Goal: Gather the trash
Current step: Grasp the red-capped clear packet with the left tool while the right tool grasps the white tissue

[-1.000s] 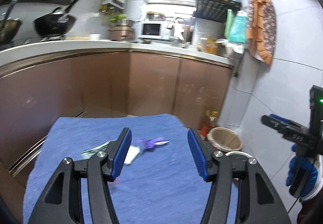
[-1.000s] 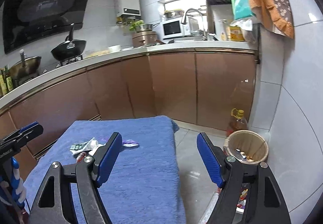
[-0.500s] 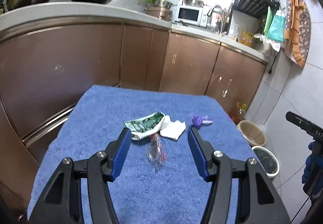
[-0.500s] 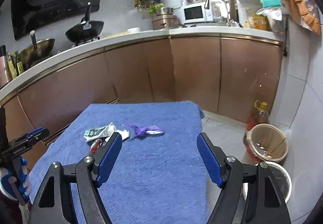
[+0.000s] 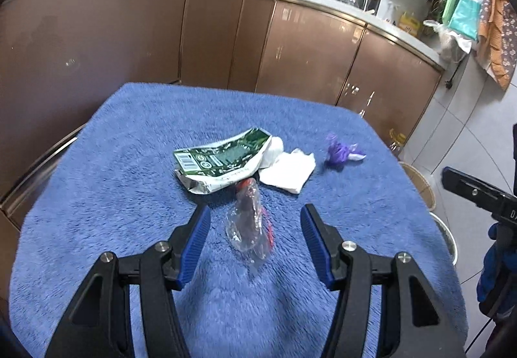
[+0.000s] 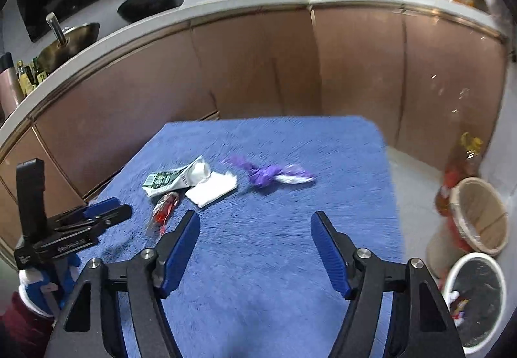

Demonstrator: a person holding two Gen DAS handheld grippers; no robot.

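Note:
Trash lies on a blue towel-covered table [image 5: 129, 183]: a green and white packet [image 5: 219, 164], a white tissue [image 5: 289, 172], a purple wrapper [image 5: 341, 152] and a clear plastic wrapper with red inside [image 5: 248, 220]. My left gripper [image 5: 255, 238] is open, with the clear wrapper lying between its fingers. My right gripper [image 6: 255, 248] is open and empty over the towel, short of the purple wrapper [image 6: 269, 175]. The left gripper [image 6: 97, 215] shows at the left of the right wrist view, beside the clear wrapper [image 6: 164, 207].
A wicker bin [image 6: 478, 217] and a white bin with a black liner [image 6: 475, 296] stand on the floor right of the table. An oil bottle [image 6: 458, 177] stands behind them. Brown kitchen cabinets [image 5: 226, 35] run behind the table.
Both grippers have tilted down and moved closer to the table. The left gripper has come forward around the clear wrapper. Both stay open.

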